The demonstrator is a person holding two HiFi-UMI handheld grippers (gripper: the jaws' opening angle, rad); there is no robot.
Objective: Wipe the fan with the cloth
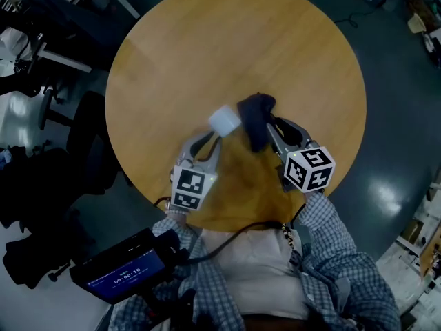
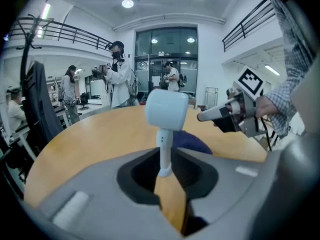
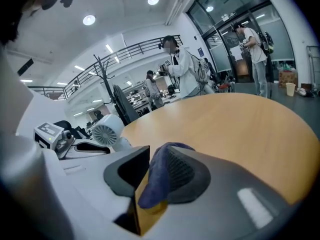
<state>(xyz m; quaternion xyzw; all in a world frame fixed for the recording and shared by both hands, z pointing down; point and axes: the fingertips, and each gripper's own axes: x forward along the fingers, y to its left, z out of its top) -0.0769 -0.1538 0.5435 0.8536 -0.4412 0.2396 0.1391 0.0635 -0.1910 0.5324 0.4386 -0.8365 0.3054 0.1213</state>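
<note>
**Fan** [image 1: 224, 119]: small and white, with a round head [image 2: 166, 109] on a thin stem [image 2: 164, 151]. It is held upright above the tabletop [image 1: 207, 40], towards its near edge. The left gripper [image 1: 212, 141] is clenched on the foot of the stem, and the head stands free above the jaws.

**Cloth** [image 1: 255, 119]: dark blue and bunched. It is pinched in the right gripper [image 1: 274, 128] and draped over one jaw, just right of the fan head. Whether the two touch cannot be told.

**Hazards, as judged:**
- The grip sits low on a slim stem, so pressure from the cloth on the head may lever the fan round or out of the jaws.
- Only a fold of the cloth is caught, so a dragging wipe may pull it free.
- Loose fabric may snag the grille.

**Surface:** round, pale wood, bare apart from shadow.

**Room:**
- Open hall with a dark floor [image 1: 393, 81].
- Chairs [image 1: 89, 136] off the table's left edge.
- Coat stand [image 2: 35, 99].
- Balcony railing [image 2: 60, 31].
- Glass doors [image 2: 167, 54].
- Ceiling lights [image 2: 127, 3].
- People [image 2: 117, 79] standing beyond the far edge.
</note>
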